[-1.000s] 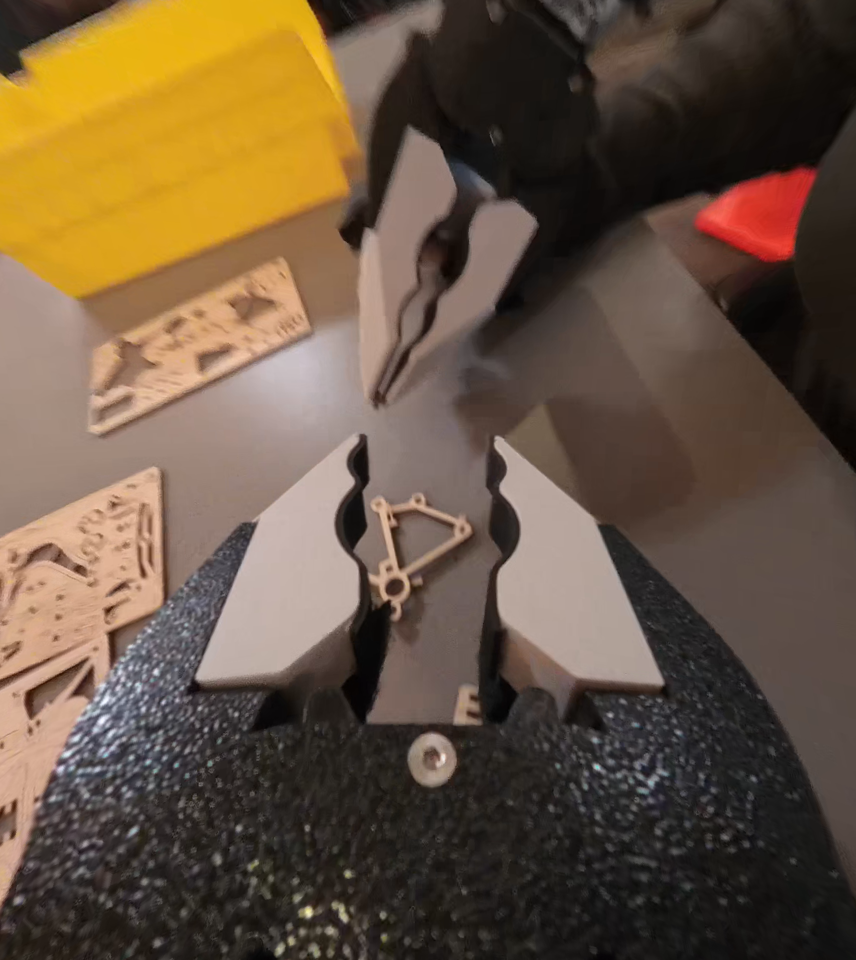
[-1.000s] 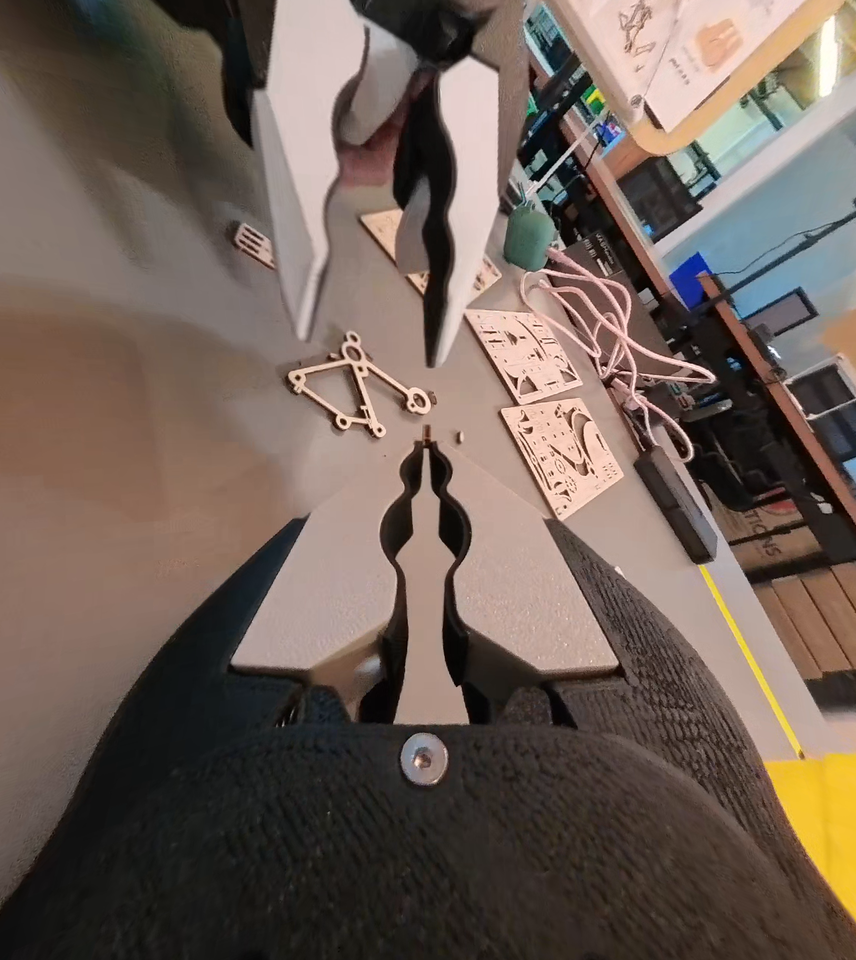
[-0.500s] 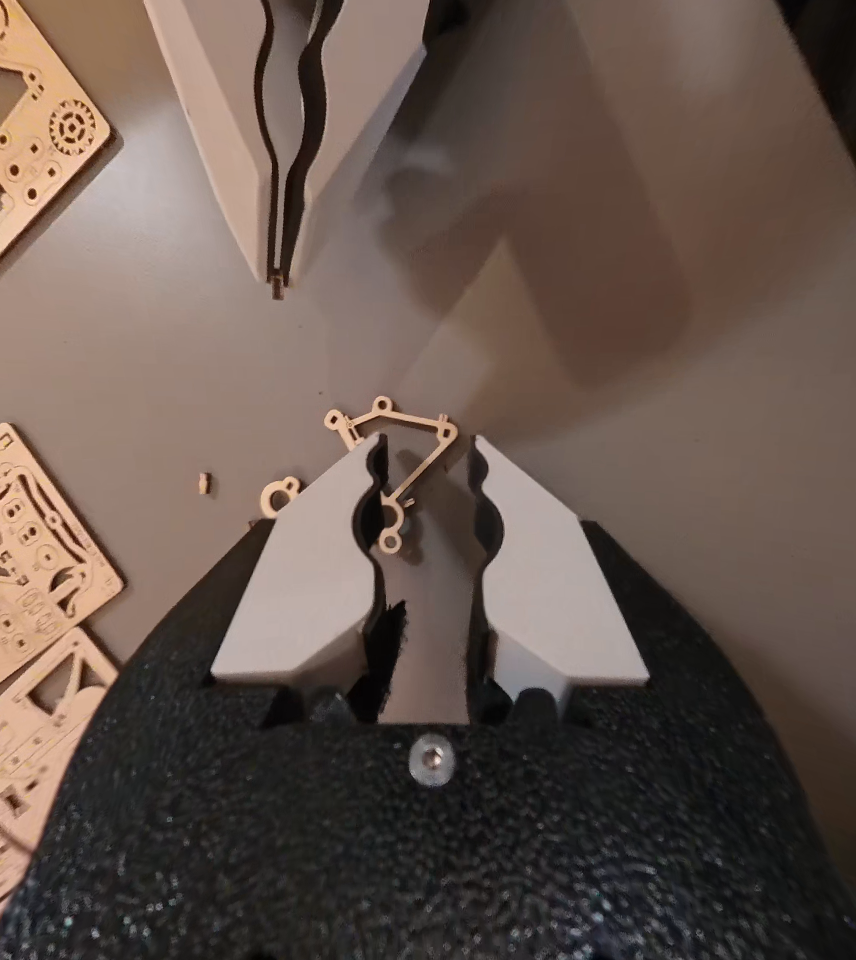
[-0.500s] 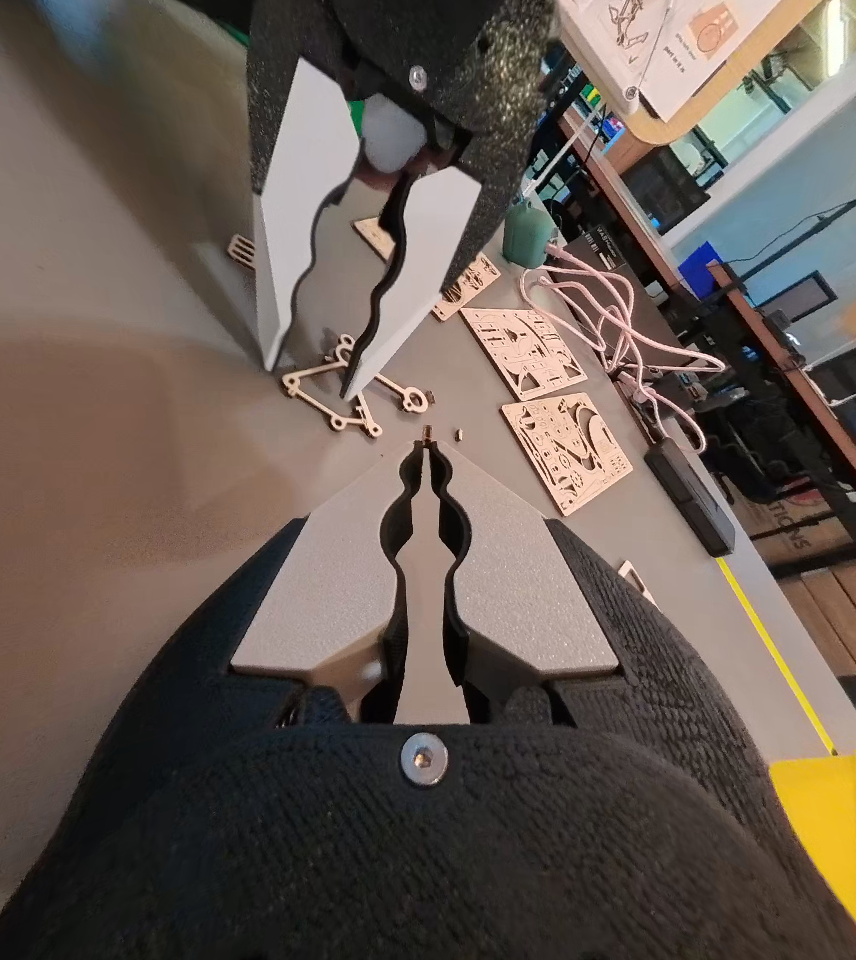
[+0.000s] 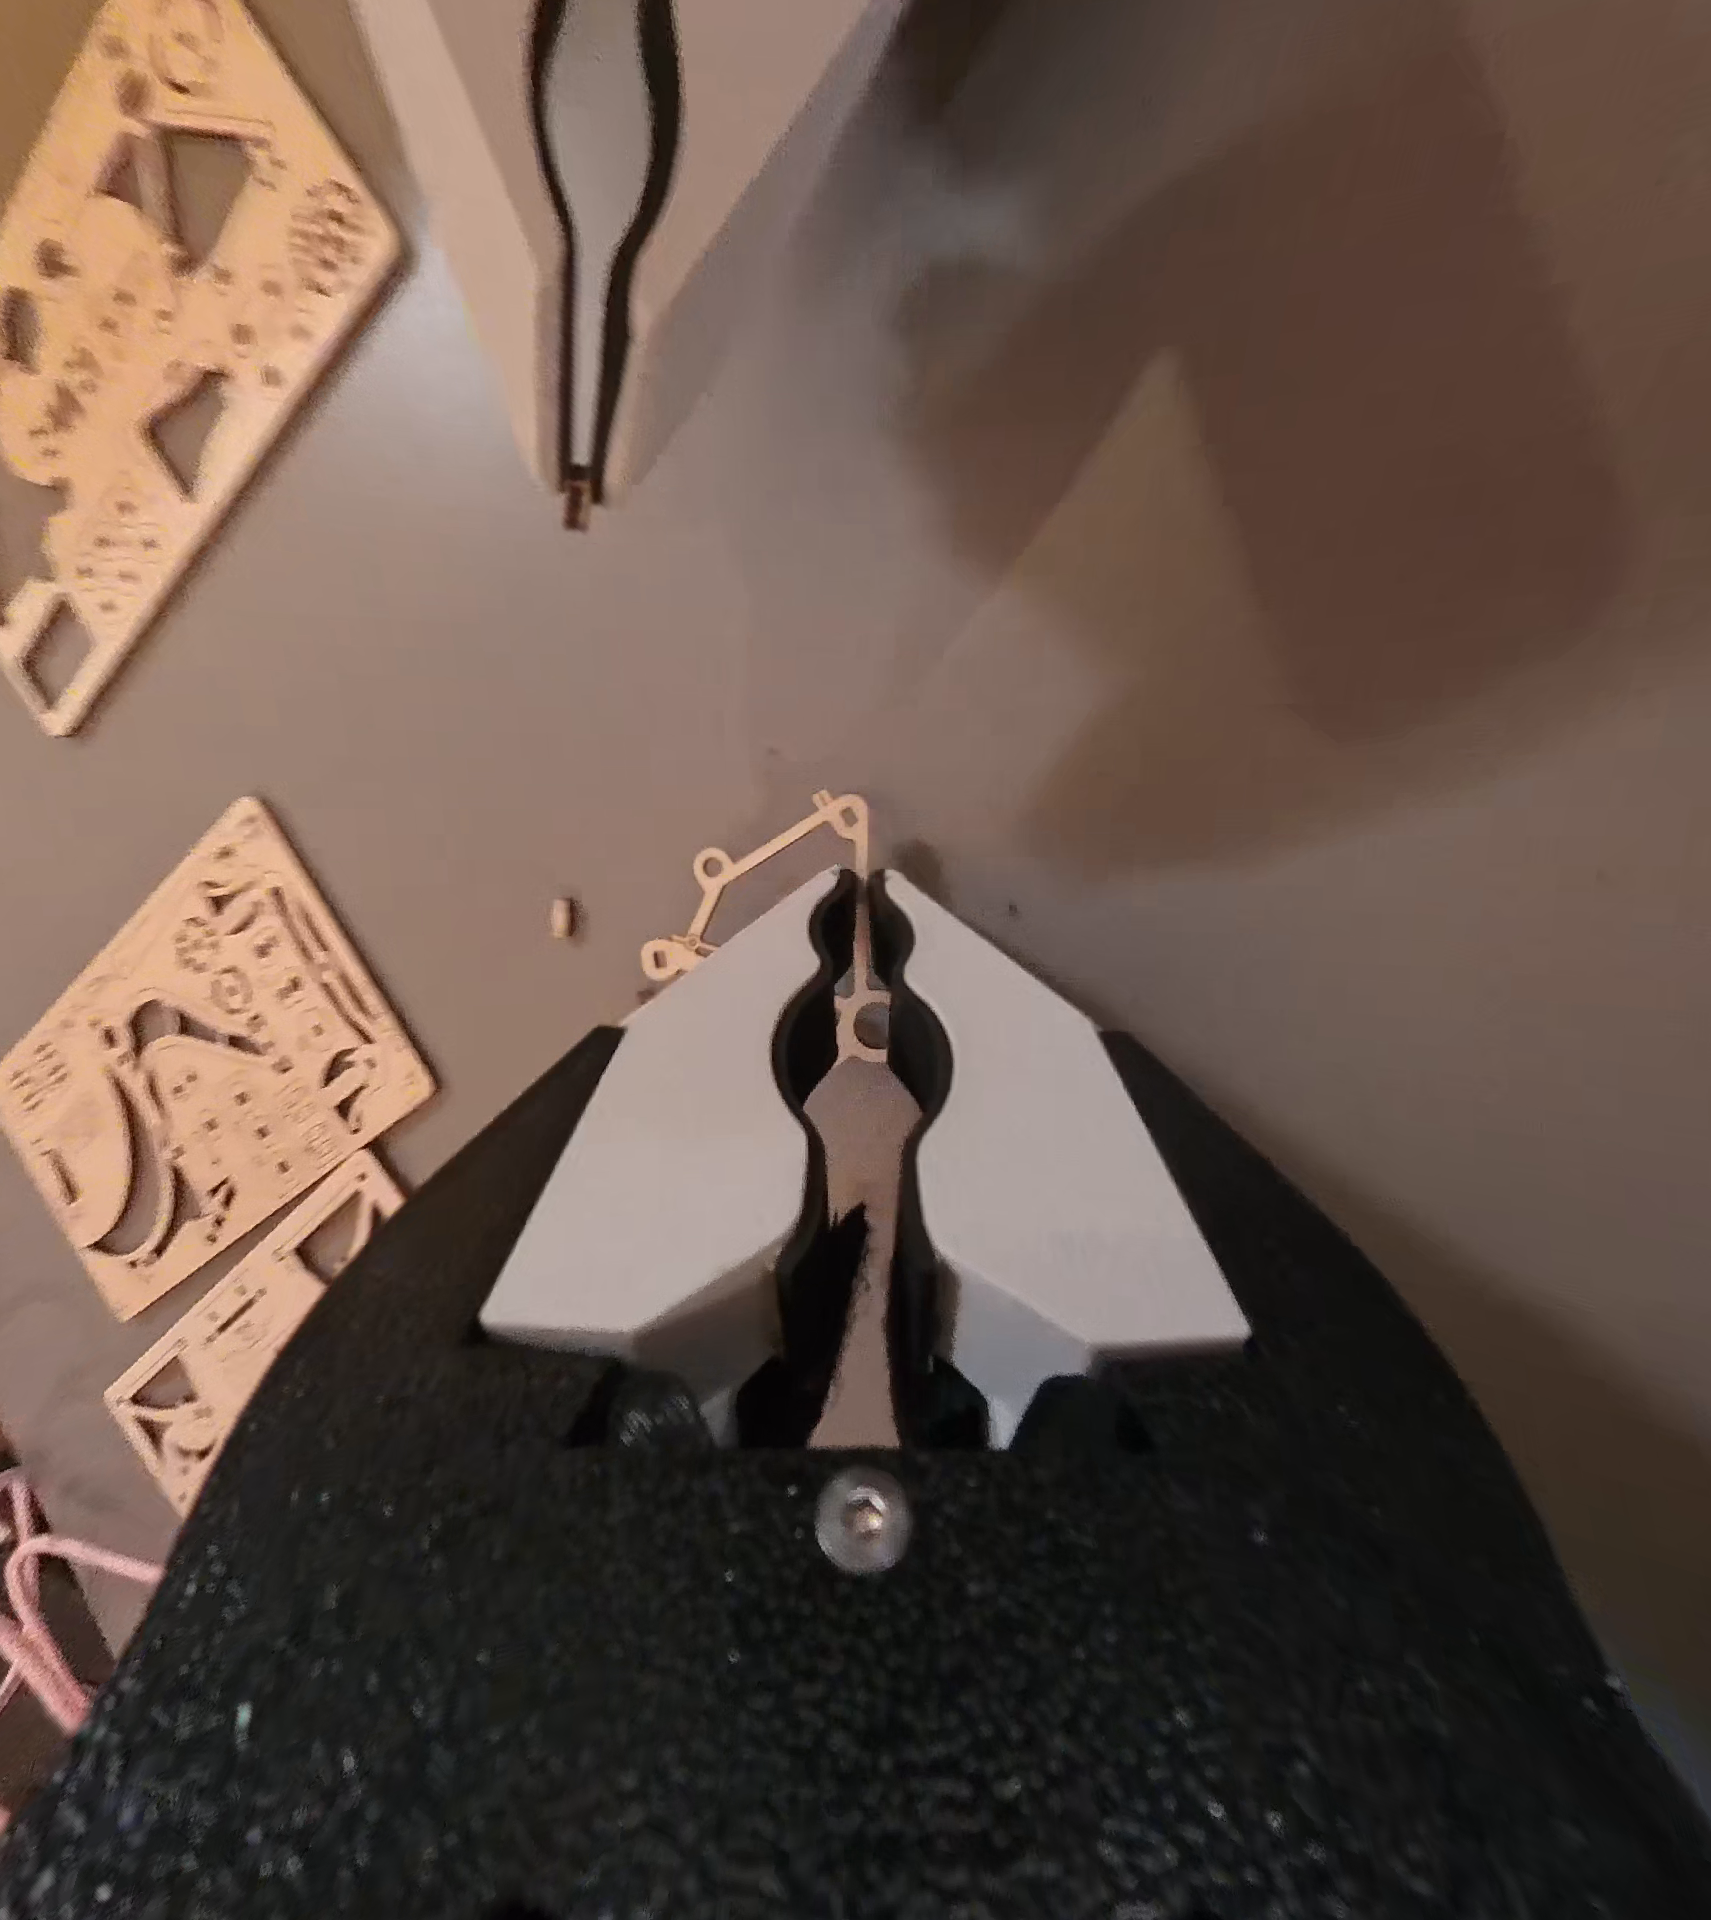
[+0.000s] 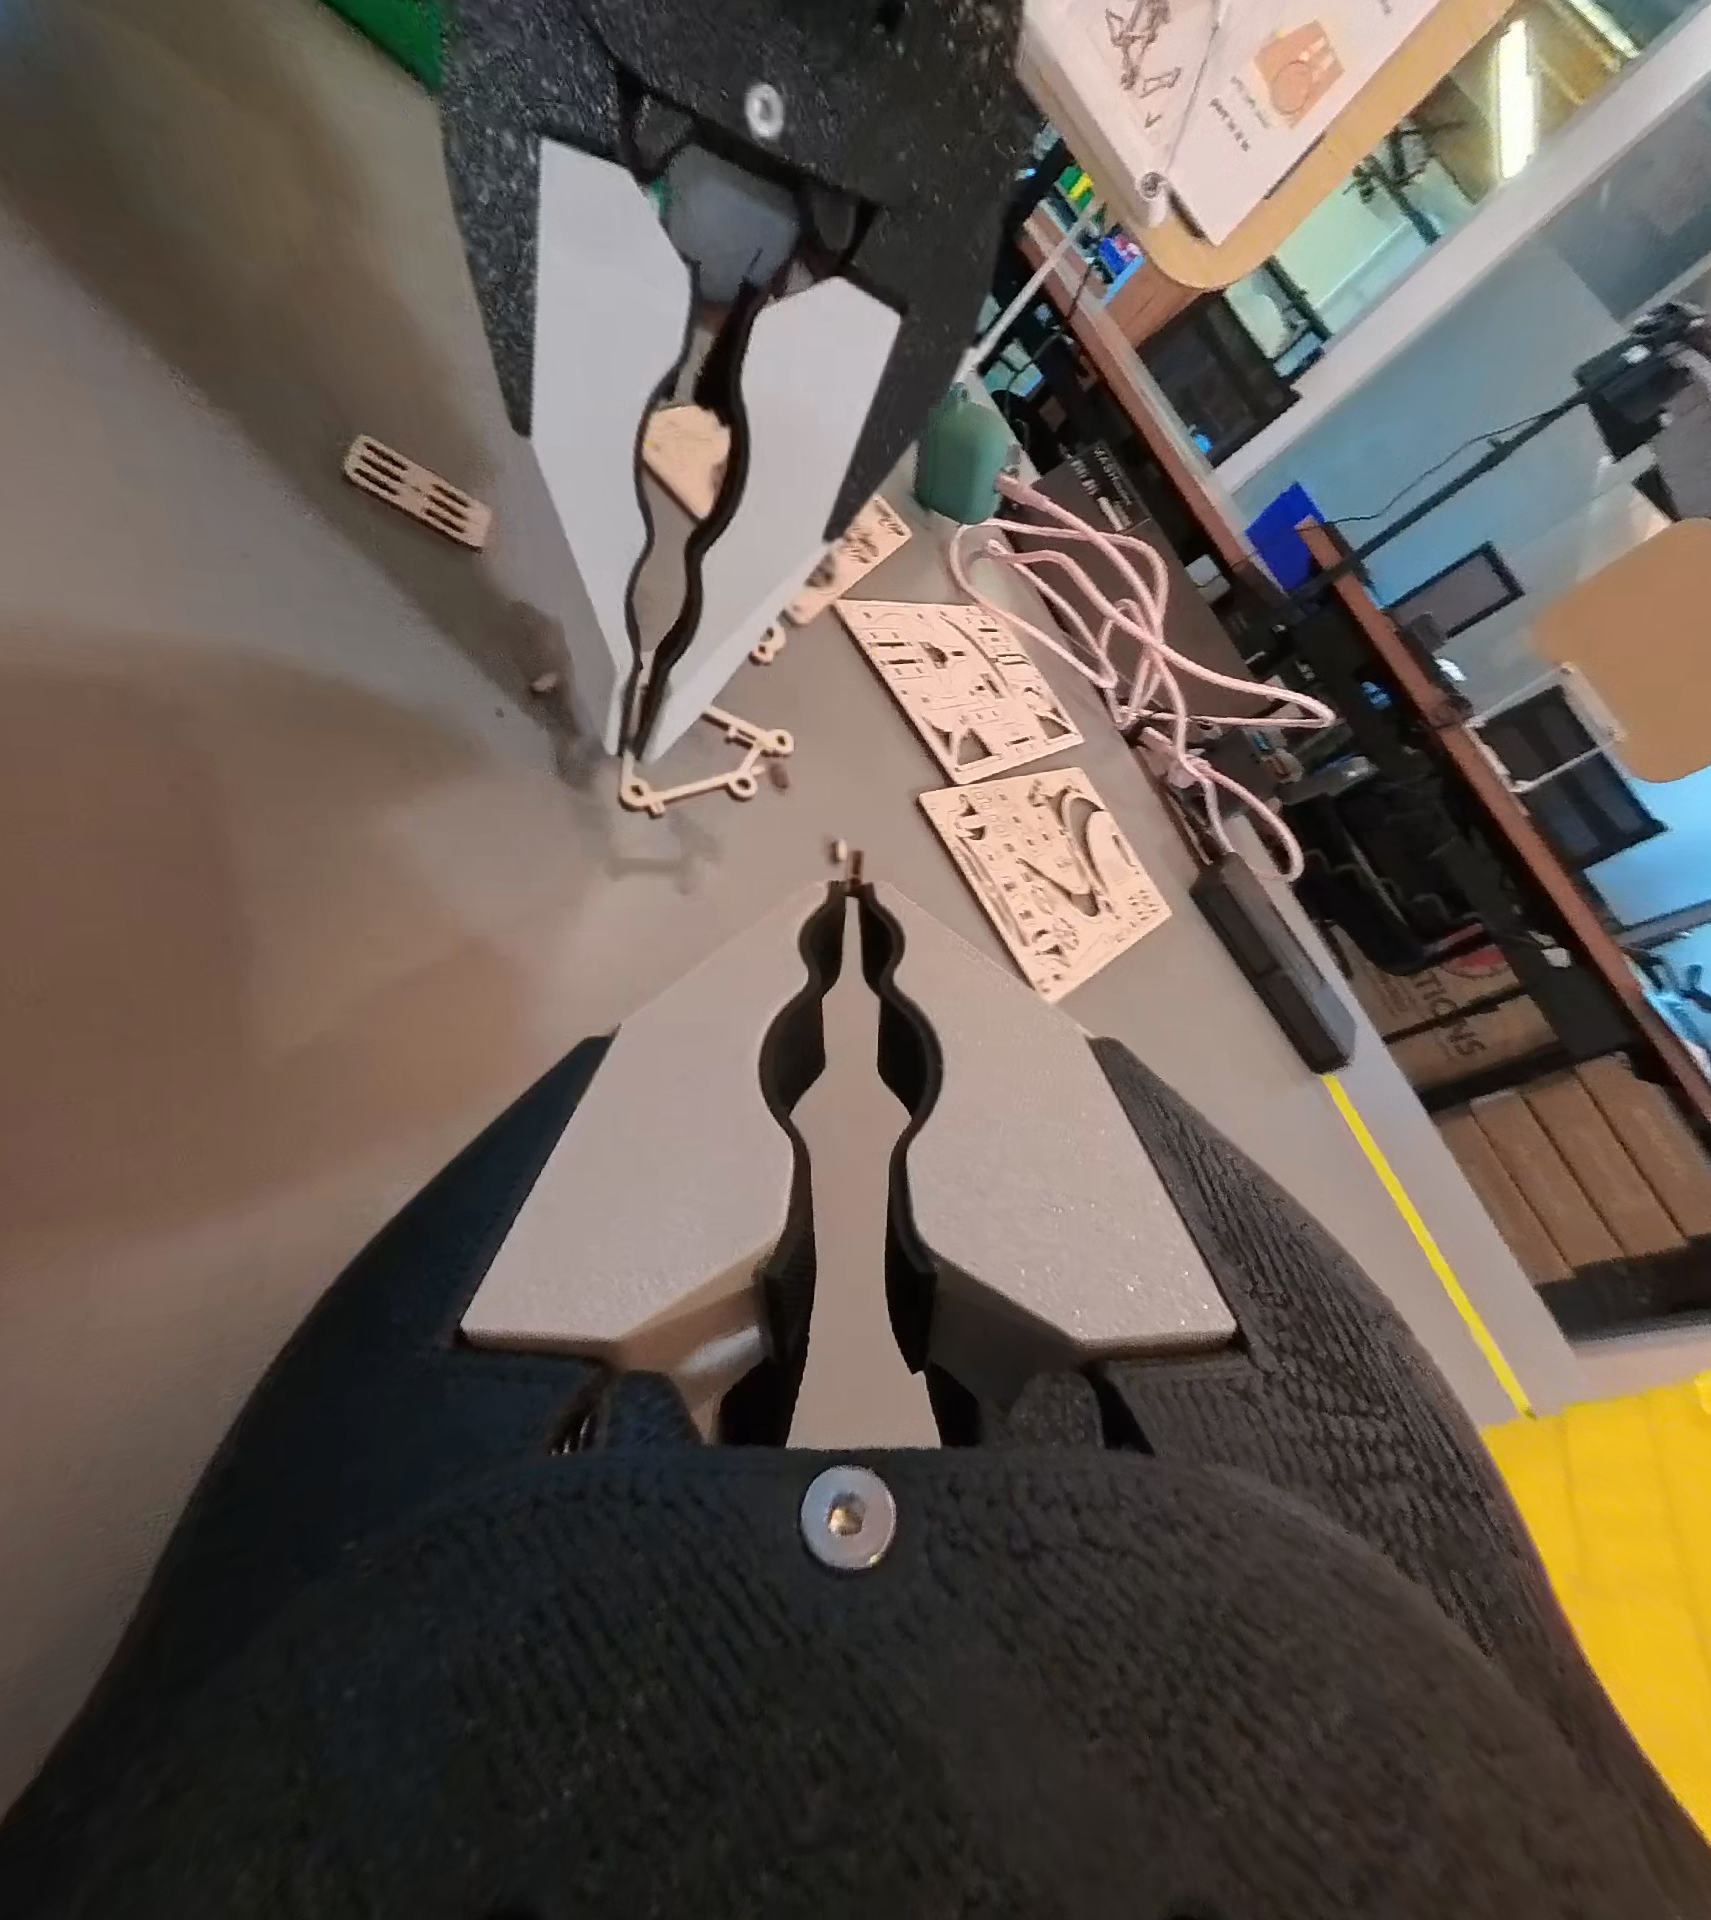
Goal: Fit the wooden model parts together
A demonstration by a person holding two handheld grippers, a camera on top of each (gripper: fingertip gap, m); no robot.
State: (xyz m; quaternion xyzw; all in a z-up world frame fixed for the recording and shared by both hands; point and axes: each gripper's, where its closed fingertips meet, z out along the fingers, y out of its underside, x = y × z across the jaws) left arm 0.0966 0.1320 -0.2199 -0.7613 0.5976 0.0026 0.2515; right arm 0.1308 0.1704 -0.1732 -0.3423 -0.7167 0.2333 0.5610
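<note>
Wooden frame part (image 5: 778, 854) on your grey desk (image 5: 1246, 935), one thin bar pinched between your left tongs (image 5: 863, 883), your right tongs (image 6: 849, 885) closed on a tiny wooden peg (image 6: 853, 860) just beside it, another loose peg (image 5: 562, 918) near the frame.

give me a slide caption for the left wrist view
Left gripper shut on thin wooden frame piece on the grey table; right gripper pinches a small peg.

Bare table (image 5: 1246, 935) right of tongs (image 5: 863, 883); wooden sheets (image 5: 207, 1049) crowding the left.
</note>
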